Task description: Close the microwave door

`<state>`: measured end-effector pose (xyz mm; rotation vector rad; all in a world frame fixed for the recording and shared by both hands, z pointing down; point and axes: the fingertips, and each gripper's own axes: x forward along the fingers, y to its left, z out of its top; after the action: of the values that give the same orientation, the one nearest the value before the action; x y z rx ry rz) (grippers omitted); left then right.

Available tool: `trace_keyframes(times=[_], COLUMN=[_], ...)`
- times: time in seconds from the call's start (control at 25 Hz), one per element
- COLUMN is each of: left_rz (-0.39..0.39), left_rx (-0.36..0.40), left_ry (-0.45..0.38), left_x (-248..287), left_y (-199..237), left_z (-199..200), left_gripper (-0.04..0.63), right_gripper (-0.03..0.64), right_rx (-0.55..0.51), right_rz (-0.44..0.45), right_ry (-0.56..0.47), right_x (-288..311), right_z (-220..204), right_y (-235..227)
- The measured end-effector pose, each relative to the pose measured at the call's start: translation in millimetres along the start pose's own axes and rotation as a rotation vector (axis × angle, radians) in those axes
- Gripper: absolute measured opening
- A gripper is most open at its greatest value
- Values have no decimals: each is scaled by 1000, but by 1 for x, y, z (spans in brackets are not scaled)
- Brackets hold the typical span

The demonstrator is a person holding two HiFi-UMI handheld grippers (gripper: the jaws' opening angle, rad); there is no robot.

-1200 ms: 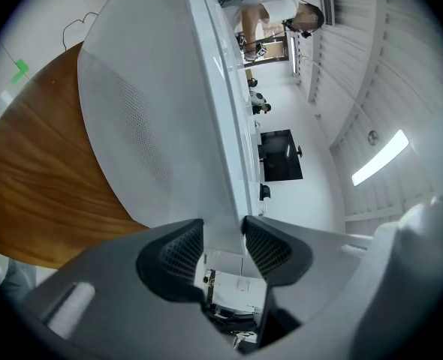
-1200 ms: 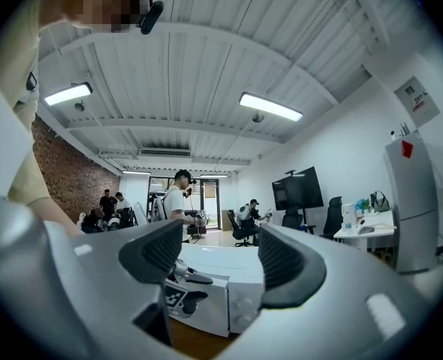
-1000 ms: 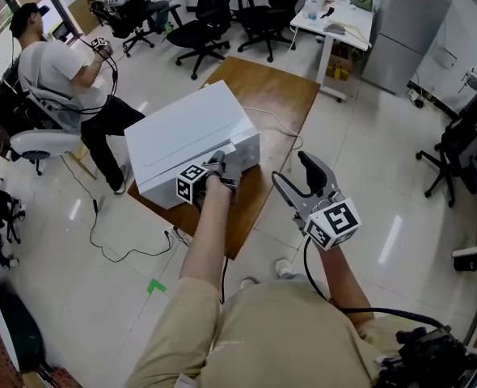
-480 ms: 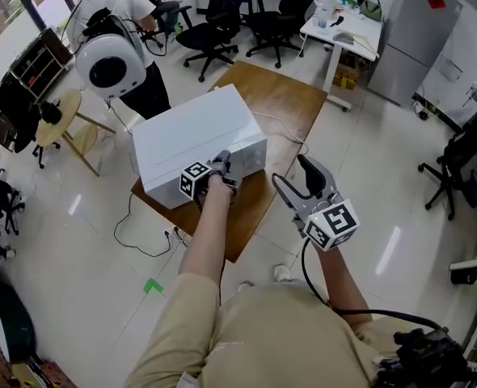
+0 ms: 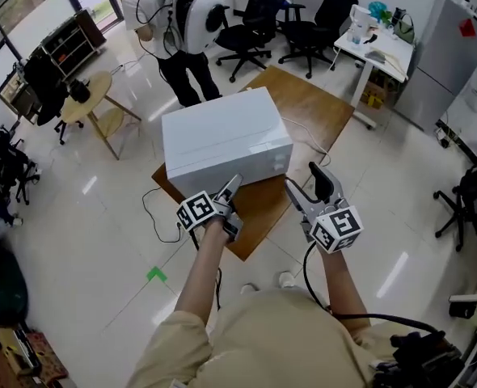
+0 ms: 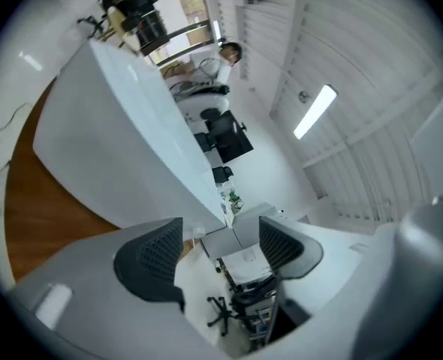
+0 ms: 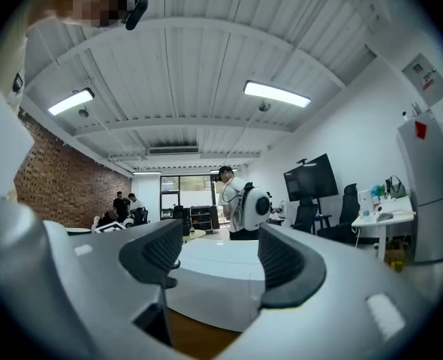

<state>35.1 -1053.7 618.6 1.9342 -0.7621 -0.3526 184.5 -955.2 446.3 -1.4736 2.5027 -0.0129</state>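
The white microwave [image 5: 222, 136] stands on a low wooden table [image 5: 307, 107], and its front looks flush with the body. My left gripper [image 5: 232, 205] hangs just clear of the front near edge, rolled on its side. Its jaws are opening and nothing is between them. In the left gripper view the microwave [image 6: 131, 141] fills the left, with the left gripper [image 6: 221, 246] beside its corner. To the right, my right gripper [image 5: 304, 184] stands open and empty, short of the microwave. From the right gripper [image 7: 220, 257] the microwave [image 7: 214, 276] lies straight ahead.
A person with a white backpack [image 5: 198, 10] stands behind the table. Black office chairs [image 5: 255, 14] and a white desk [image 5: 380, 51] lie beyond. A round wooden side table [image 5: 89, 95] is at the left. A cable [image 5: 162, 217] trails on the tiled floor.
My left gripper has come back off the microwave's front corner, risen and rolled, and its jaws have parted. The right gripper has hardly moved. The person with the backpack walked behind the table.
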Motion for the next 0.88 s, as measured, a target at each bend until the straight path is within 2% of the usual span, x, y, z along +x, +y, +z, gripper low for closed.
trace_keyframes(times=[0.08,0.16,0.4,0.56,0.72,0.88], left_rz=[3,40,177,284,383,427], left_rx=[145,279,676,944,1121,1212], left_ry=[-40,-70,-213,-273,-360,-440], left_x=[-21,-41,-97,-122,-155,-203], left_y=[-13,-22,-73,-101,-126,-132], left_z=[8,19,53,63,70,69], left_gripper=[338,367,376,411,434,434], right_gripper=[304,304,304,304,304,304], right_rx=[6,7,7,4,-90,-101], right_rz=[26,63,158,181,132,75], right_ry=[4,6,14,12,17,-49], right_x=[5,15,33,37,36,24], right_z=[-10,-16,-25,-25,-22,-15], right_y=[10,23,57,70,80,104])
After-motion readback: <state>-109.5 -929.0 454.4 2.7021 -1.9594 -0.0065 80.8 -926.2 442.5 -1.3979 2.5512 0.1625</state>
